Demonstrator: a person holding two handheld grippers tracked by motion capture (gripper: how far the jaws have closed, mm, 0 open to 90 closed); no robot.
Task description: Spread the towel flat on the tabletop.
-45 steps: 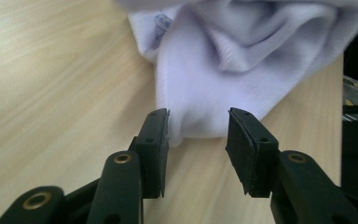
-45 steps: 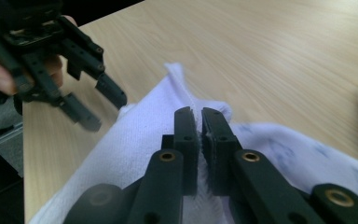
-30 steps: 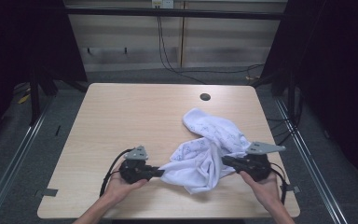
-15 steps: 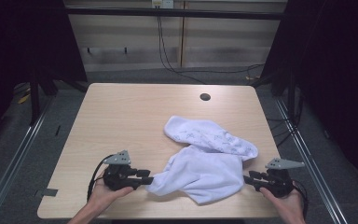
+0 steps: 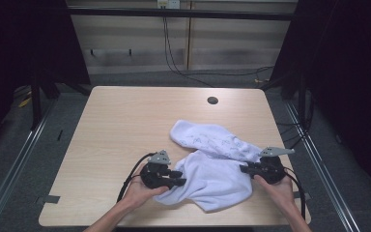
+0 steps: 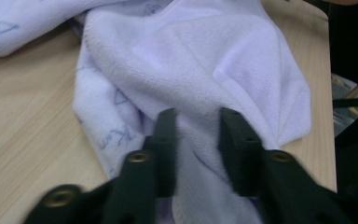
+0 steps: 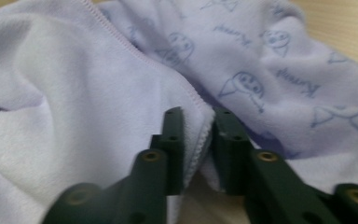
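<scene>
Two grippers have just been closing on a white towel (image 5: 212, 169) near the table's (image 5: 121, 125) front edge: left gripper (image 6: 196, 140) pinches a fold, right gripper (image 7: 199, 140) its hem. Thin bites could slip when pulled.

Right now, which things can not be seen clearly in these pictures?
- Left gripper view: whether the pads press the towel; cloth bunches between the jaws.
- Right gripper view: the hem's grip; the towel edge covers the gap.
- High view: towel print, too small.
- High view: table under the towel, hidden.
</scene>
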